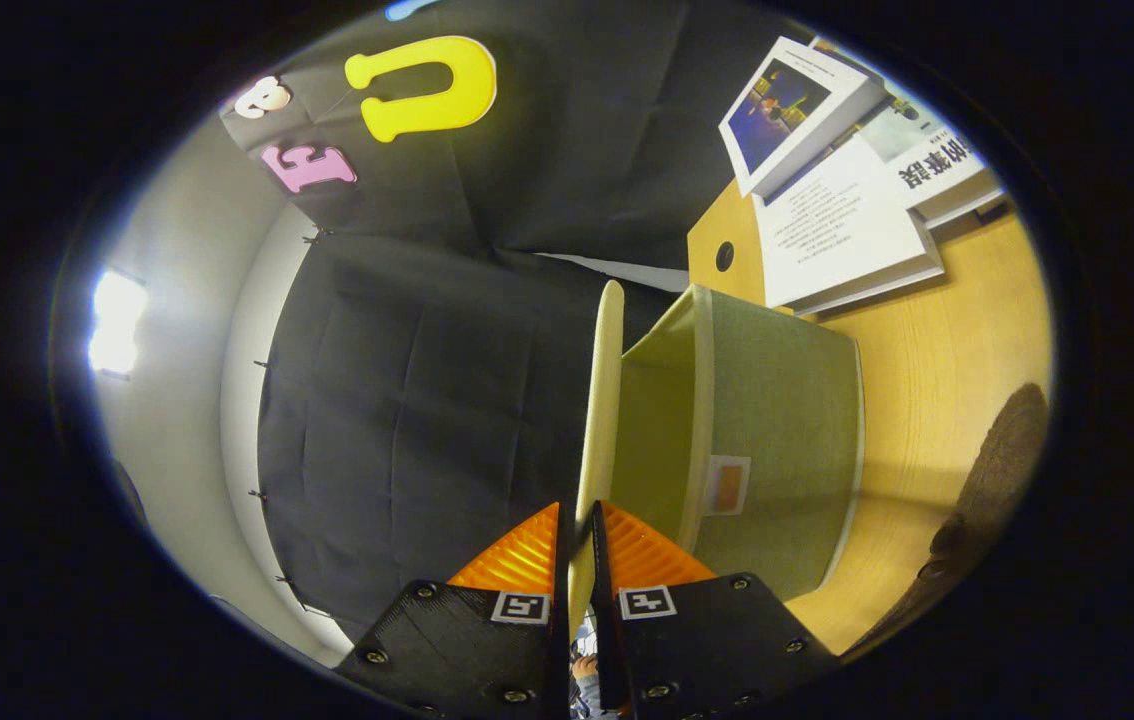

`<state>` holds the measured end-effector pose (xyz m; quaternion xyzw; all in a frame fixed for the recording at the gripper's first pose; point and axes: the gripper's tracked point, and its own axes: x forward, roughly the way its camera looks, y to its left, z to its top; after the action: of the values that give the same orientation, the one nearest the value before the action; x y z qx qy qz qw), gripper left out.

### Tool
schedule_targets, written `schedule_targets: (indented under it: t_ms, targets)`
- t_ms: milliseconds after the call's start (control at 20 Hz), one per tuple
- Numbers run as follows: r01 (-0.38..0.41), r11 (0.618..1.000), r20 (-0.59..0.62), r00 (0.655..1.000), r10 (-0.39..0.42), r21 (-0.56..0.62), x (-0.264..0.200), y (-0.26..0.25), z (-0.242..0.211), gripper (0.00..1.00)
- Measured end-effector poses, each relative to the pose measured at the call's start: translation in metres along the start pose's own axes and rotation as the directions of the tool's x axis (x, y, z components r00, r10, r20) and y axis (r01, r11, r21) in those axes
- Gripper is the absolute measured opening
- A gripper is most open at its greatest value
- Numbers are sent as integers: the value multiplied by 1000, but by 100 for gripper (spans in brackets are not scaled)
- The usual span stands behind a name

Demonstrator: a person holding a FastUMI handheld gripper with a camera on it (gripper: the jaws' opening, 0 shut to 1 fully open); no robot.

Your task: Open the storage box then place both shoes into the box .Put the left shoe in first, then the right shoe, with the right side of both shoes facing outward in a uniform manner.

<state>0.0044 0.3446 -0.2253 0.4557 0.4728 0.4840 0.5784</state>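
Now the tongs (577, 545) pinch the storage box's (777, 440) raised lid (607, 400).

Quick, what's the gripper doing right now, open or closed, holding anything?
Gripper: closed on the edge of the storage box lid, one finger on each side, lid swung open from the green storage box.

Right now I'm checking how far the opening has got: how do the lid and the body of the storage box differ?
The lid is a thin pale panel seen edge-on, pinched between the fingers of the gripper; the box body is bulky and sits free on the wooden table. The lid looks smooth, the body woven. Both are greenish.
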Motion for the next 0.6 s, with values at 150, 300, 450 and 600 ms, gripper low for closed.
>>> schedule_targets:
  t_ms: [150,300,450,600]
  targets:
    - [-9,999,-7,1000,9,-31,8,19,4,11]
    - [2,997,-27,1000,-4,-75,19,37,3,11]
    - [-1,991,-52,999,-6,-136,37,57,0,11]
    - [2,980,-74,997,-17,-200,52,74,-1,11]
